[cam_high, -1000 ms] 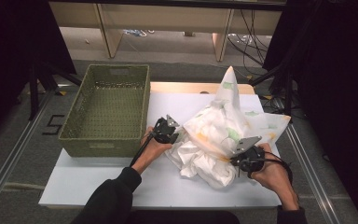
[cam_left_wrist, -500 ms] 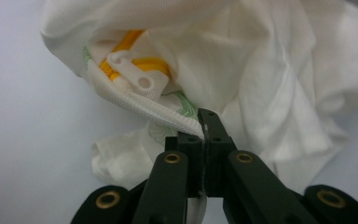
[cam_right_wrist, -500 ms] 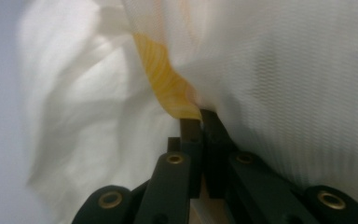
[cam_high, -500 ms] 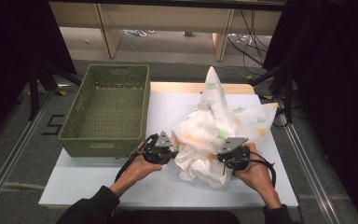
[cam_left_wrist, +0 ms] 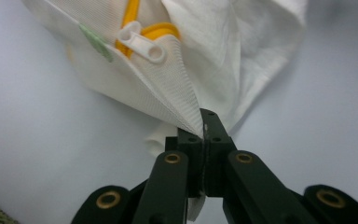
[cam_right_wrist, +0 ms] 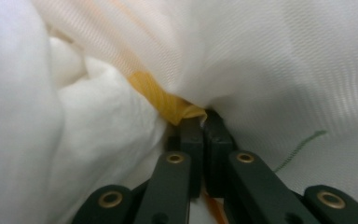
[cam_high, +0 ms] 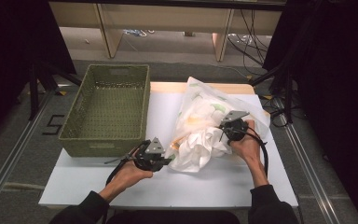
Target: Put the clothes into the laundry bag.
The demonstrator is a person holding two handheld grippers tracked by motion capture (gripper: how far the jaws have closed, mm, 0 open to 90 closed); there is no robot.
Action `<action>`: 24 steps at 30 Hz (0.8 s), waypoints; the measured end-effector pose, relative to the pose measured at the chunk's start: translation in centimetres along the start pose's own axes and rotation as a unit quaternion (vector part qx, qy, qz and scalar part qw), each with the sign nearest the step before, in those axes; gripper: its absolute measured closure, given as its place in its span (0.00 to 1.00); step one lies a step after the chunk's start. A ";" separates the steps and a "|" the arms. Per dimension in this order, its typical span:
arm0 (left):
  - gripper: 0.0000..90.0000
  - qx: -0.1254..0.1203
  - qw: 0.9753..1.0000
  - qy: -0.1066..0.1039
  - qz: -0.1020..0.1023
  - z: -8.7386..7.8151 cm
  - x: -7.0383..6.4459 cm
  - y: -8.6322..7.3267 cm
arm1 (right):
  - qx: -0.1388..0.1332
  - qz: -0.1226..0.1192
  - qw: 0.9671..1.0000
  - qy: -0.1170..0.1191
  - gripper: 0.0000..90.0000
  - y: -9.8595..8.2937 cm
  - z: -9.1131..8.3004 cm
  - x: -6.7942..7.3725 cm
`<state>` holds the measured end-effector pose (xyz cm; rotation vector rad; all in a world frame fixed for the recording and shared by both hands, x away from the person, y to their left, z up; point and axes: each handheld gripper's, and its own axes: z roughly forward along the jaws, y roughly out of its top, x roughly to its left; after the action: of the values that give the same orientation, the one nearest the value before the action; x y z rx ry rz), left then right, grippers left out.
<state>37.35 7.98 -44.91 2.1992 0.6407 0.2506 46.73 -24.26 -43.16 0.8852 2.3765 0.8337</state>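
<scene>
High view: L gripper [cam_high: 167,161] & R gripper [cam_high: 223,127] both pinching mesh bag [cam_high: 205,116], forearms angled inward.

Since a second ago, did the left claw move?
Yes. The left claw, shut on the white mesh bag, has slid toward the person, from beside the green basket to past its near edge.

White table top [cam_high: 121,186], grey floor [cam_high: 18,140], wooden shelving [cam_high: 168,23], dark curtains [cam_high: 335,93]
</scene>
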 end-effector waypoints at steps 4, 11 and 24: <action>0.98 -0.047 0.997 -0.042 -0.047 -2.7 -0.4 0.0 | -0.021 0.020 0.999 0.022 1.00 -0.4 -0.6 -1.0; 0.98 -0.023 0.994 -0.065 -0.082 -2.1 -0.7 -2.6 | -0.018 -0.017 0.999 0.040 1.00 -0.2 -1.9 0.4; 0.97 -0.010 0.995 -0.053 -0.084 -4.8 -1.6 -6.1 | -0.035 -0.094 0.993 0.067 1.00 1.2 -6.7 3.8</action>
<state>31.99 13.60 -46.33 2.1094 0.7554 0.0522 40.58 -23.40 -38.45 0.5820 2.4822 0.9203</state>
